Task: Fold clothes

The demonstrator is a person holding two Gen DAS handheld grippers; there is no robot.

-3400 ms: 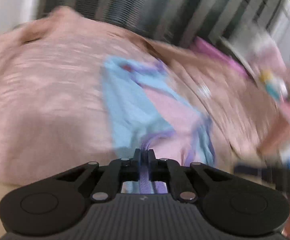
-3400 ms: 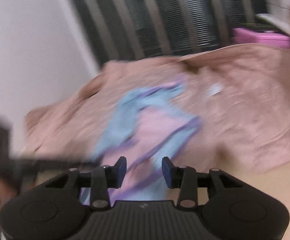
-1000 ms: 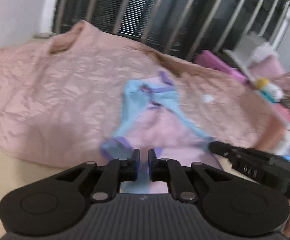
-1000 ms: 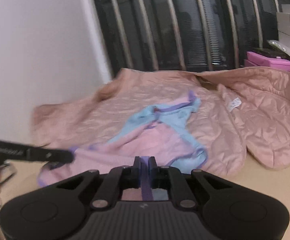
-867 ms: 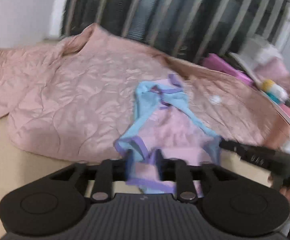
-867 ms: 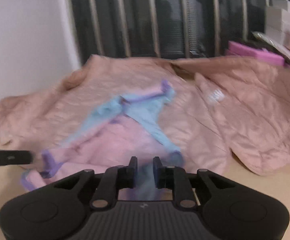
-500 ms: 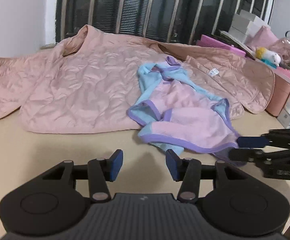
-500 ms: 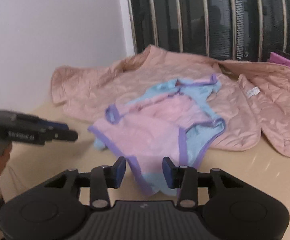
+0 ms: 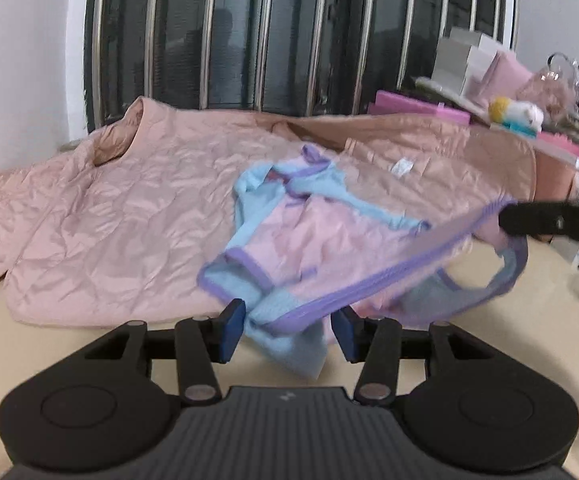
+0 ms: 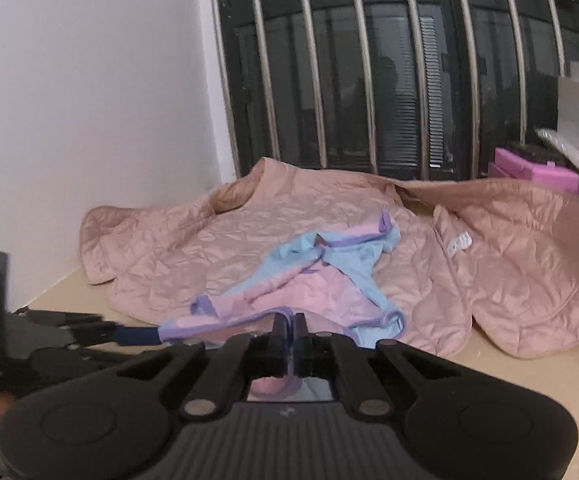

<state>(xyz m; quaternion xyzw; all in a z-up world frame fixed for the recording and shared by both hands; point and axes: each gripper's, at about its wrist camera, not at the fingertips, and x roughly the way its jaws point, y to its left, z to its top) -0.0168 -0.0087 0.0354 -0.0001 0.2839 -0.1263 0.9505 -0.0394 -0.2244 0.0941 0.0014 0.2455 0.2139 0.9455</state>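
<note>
My right gripper (image 10: 289,330) is clamped on the purple hem of the small pink and blue top (image 9: 329,240), which lies partly on the pink jacket (image 9: 129,208). My left gripper (image 9: 287,330) stands apart around the hem's other corner, not pinching. The cloth looks light and floppy, so I judge the bound hem corners the best hold.

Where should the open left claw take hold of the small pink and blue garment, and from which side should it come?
Probably the purple-trimmed hem corner of the small garment lying between the left claw fingers. Come straight forward and low from the table's near edge: the right claw already pinches the same hem, lifting it taut.
</note>
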